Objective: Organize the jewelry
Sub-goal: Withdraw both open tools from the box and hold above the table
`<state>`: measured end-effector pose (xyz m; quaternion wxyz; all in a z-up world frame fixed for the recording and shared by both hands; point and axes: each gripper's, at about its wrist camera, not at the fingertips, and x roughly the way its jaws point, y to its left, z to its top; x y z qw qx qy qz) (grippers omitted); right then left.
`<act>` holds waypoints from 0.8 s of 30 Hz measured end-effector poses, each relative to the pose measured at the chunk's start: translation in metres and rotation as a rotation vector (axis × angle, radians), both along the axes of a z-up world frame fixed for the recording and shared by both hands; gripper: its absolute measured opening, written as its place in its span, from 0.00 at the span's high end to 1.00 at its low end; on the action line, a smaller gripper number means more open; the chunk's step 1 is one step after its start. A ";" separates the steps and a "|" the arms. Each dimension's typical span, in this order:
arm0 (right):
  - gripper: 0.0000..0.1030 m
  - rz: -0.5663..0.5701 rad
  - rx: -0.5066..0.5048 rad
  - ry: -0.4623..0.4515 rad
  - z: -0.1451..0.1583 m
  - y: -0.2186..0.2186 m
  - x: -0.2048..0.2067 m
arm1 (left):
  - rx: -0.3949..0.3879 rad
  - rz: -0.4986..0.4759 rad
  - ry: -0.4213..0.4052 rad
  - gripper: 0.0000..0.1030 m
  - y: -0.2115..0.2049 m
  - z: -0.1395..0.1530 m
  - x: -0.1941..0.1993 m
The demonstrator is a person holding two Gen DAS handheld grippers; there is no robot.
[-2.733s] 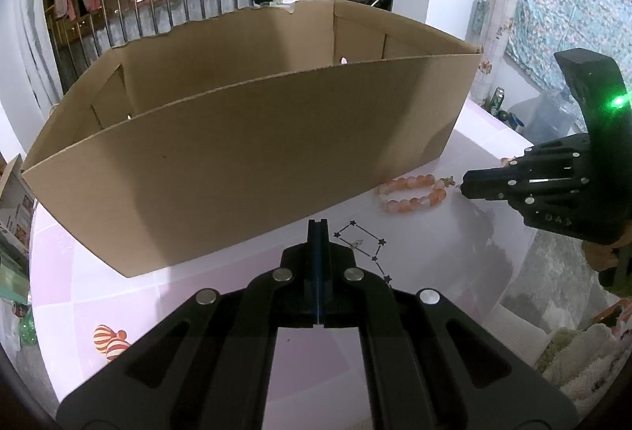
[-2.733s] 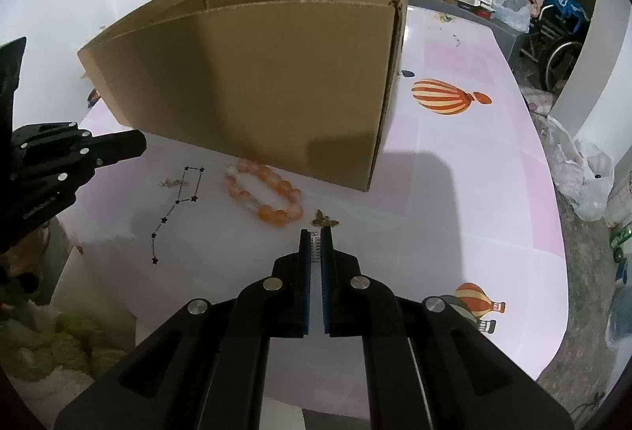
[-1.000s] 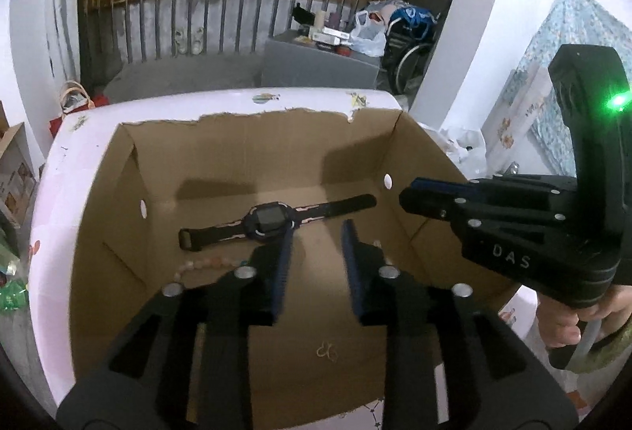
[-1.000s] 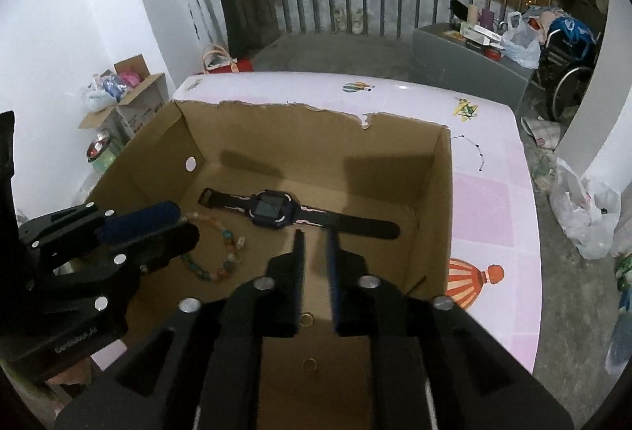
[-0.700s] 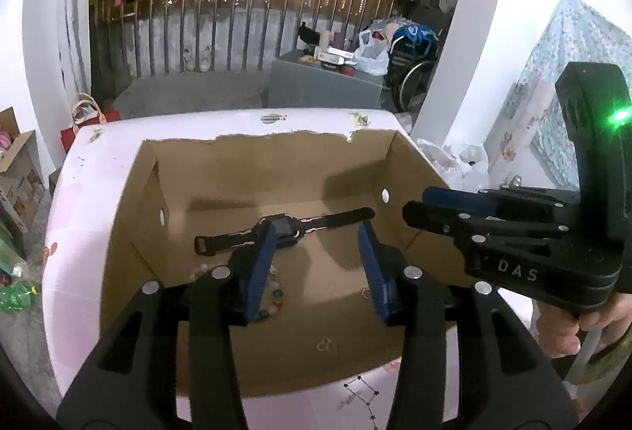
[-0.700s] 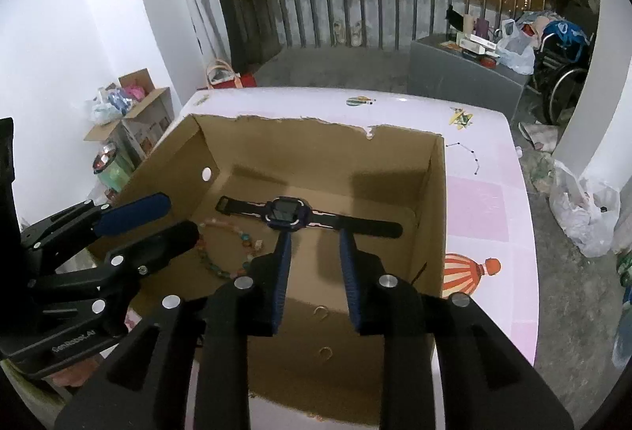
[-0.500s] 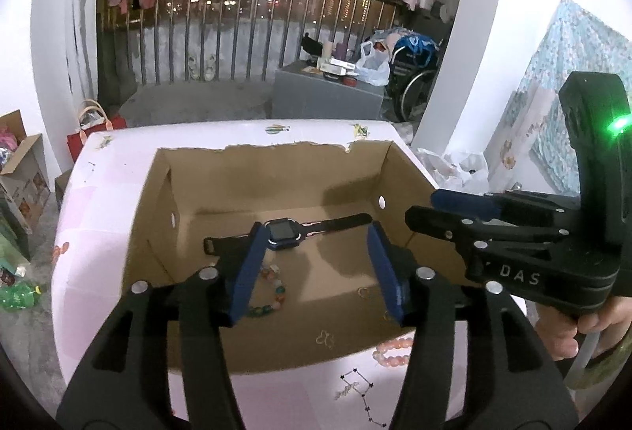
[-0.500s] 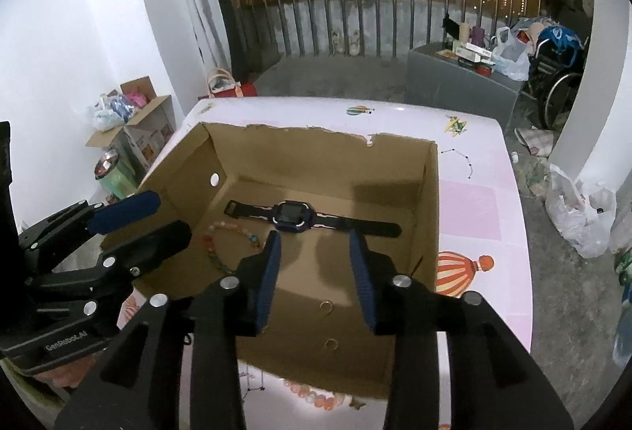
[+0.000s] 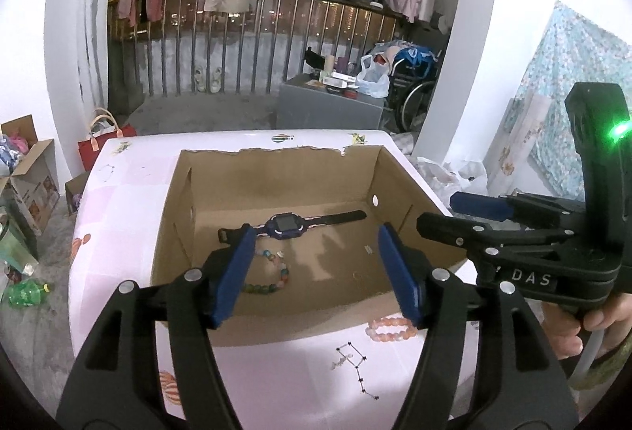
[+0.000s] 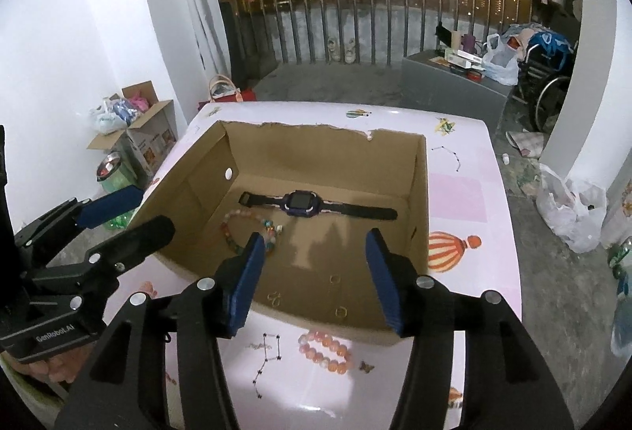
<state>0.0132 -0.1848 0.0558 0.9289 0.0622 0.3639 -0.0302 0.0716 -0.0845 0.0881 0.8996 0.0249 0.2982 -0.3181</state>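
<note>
Nearest, the left gripper (image 9: pixel 316 272) and right gripper (image 10: pixel 314 274) hang above the near wall of the cardboard box (image 10: pixel 418 193), jaws opening with nothing between them. On the pink table (image 10: pixel 466 200), at 6 o'clock from the box, lies a pink bead bracelet (image 10: pixel 326 351) just outside the wall. Inside the box, small rings (image 10: pixel 335 279) sit near that wall, a multicoloured bracelet (image 10: pixel 245 228) toward 9 o'clock, and a watch (image 10: pixel 302 202) stretched across at 12 o'clock.

Dark watch (image 10: pixel 302 203) flat in cardboard box (image 10: pixel 419 200); multicolour bead bracelet (image 10: pixel 241 228) beside; pink bead bracelet (image 10: pixel 324 351) outside, on table.
</note>
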 end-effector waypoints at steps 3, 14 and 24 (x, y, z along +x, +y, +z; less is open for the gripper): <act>0.48 -0.005 0.002 0.007 -0.002 0.002 -0.009 | 0.006 -0.002 -0.005 0.39 0.003 -0.002 -0.008; 0.48 -0.005 0.033 0.071 -0.023 0.011 -0.036 | 0.030 -0.028 0.027 0.39 0.009 -0.021 -0.030; 0.48 -0.017 0.074 0.135 -0.048 0.019 -0.045 | 0.059 -0.038 0.064 0.39 0.011 -0.046 -0.035</act>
